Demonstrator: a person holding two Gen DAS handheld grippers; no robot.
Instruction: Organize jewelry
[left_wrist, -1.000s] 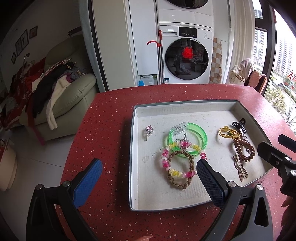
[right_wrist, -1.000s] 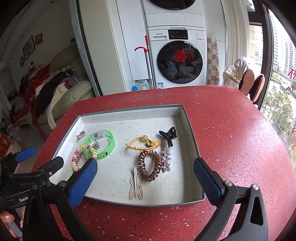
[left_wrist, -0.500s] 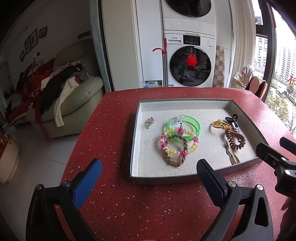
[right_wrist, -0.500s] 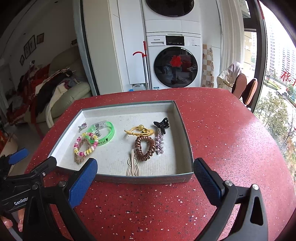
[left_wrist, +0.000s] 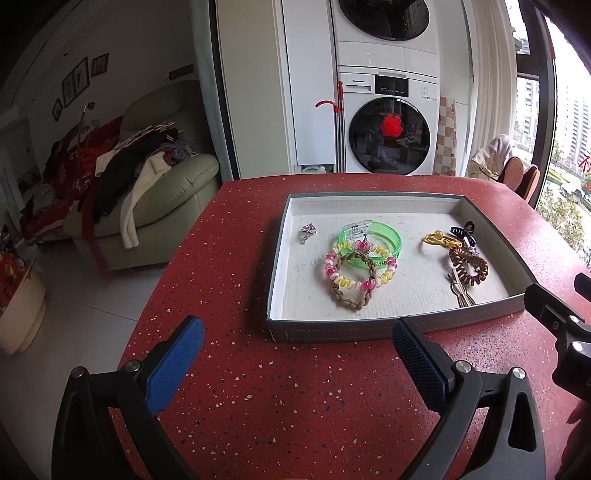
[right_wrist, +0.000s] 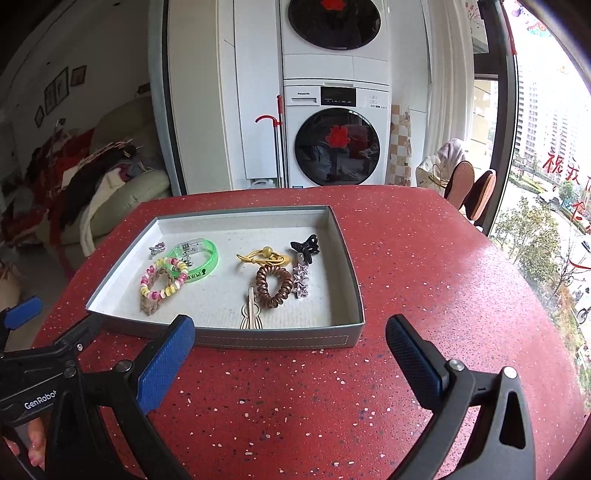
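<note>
Both grippers have drawn back from the tray (left_wrist: 332, 334), which now lies farther off on the red table (right_wrist: 424, 266). Sorting looks finished or paused: bracelets (left_wrist: 360, 266) sit left in the tray, hair ties (right_wrist: 274, 286) and clips right. Any next move means reaching in again. Left gripper (left_wrist: 295, 354) and right gripper (right_wrist: 290, 349) hang spread wide, empty, touching nothing.

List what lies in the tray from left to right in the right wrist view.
Small silver charm → green bangle → yellow hair tie → black claw clip. The overlapping pieces are left out.
</note>
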